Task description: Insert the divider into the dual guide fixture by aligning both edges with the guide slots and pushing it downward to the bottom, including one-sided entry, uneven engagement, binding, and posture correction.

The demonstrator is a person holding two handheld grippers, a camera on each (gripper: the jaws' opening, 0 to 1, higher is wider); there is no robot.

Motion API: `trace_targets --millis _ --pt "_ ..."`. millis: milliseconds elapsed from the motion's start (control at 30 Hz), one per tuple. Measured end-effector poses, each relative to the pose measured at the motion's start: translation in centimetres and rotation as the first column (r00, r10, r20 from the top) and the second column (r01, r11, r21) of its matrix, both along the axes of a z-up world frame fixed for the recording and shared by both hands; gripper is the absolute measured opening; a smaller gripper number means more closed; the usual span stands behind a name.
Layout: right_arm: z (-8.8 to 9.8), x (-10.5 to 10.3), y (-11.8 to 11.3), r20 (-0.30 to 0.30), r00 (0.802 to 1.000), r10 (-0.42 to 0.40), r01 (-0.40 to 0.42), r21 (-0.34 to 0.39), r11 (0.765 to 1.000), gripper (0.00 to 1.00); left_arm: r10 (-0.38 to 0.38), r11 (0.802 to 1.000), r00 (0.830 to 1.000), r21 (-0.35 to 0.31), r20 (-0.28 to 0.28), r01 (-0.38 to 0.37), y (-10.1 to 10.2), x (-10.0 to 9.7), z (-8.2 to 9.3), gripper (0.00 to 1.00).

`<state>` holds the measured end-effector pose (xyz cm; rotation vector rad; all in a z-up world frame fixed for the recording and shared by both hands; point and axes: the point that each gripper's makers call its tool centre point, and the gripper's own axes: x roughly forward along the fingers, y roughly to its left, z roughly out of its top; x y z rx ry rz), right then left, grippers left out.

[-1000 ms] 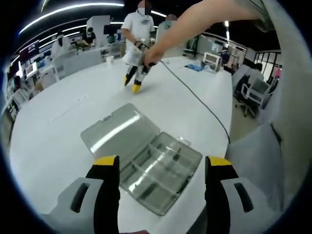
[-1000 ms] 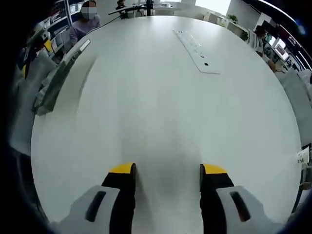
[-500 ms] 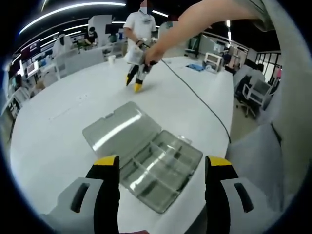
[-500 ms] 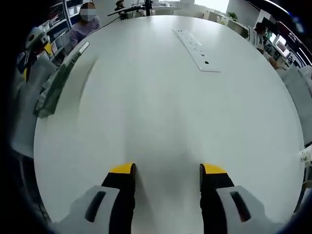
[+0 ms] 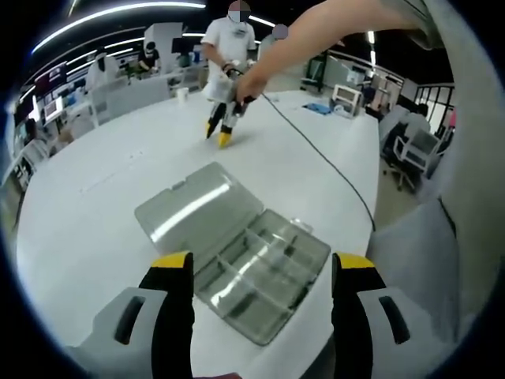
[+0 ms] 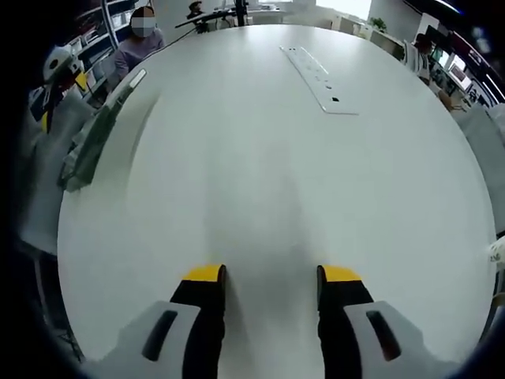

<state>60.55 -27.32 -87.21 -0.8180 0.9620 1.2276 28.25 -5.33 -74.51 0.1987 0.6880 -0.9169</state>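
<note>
A clear plastic compartment box [image 5: 260, 276] lies open on the white table [image 5: 95, 229], its lid [image 5: 197, 204] folded back to the left. Thin dividers split the tray into several cells. My left gripper [image 5: 262, 264] hovers over the box's near side, jaws open and empty. Farther across the table, my right gripper [image 5: 223, 126] with yellow tips is held by a hand, a black cable [image 5: 316, 158] trailing from it. In the right gripper view, my right gripper [image 6: 264, 276] stands open over bare table, and the box [image 6: 91, 138] lies edge-on at the far left.
A long white power strip [image 6: 319, 79] lies across the table [image 6: 260, 174] ahead of the right gripper. People stand or sit beyond the table's far edge [image 5: 229, 47] [image 6: 140, 43]. Office chairs [image 5: 410, 146] stand to the right.
The right gripper's jaws have drawn slightly closer together. The left gripper view has shifted a little; the box has stayed put.
</note>
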Motion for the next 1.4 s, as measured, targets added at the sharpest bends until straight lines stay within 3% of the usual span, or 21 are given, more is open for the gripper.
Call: trace_targets --millis 333,467,900,1133,1400 --pt "0.0 -0.8 0.0 0.005 0.999 -0.047 0.047 -0.005 0.999 0.36 0.002 1.0 1.0 -0.006 0.005 -0.002 0.3 -0.2 0.1 0.7" --pt "0.1 -1.5 0.3 0.007 1.0 -0.031 0.031 -0.011 0.999 0.3 0.002 1.0 1.0 -0.011 0.009 -0.002 0.2 -0.3 0.2 0.7" --pt "0.0 -3.3 0.2 0.008 0.999 -0.049 0.049 -0.04 0.998 0.29 0.006 1.0 1.0 -0.019 0.019 -0.006 0.3 -1.0 0.7 0.7" --pt "0.1 -5.0 0.3 -0.007 0.999 -0.036 0.036 -0.042 0.998 0.29 0.001 1.0 1.0 -0.025 0.028 0.0 0.0 -1.1 1.0 0.7" --pt "0.3 -7.7 0.3 -0.029 1.0 0.007 -0.01 -0.099 0.995 0.29 -0.011 0.999 0.999 -0.032 0.039 0.012 -0.4 -1.4 1.3 0.7"
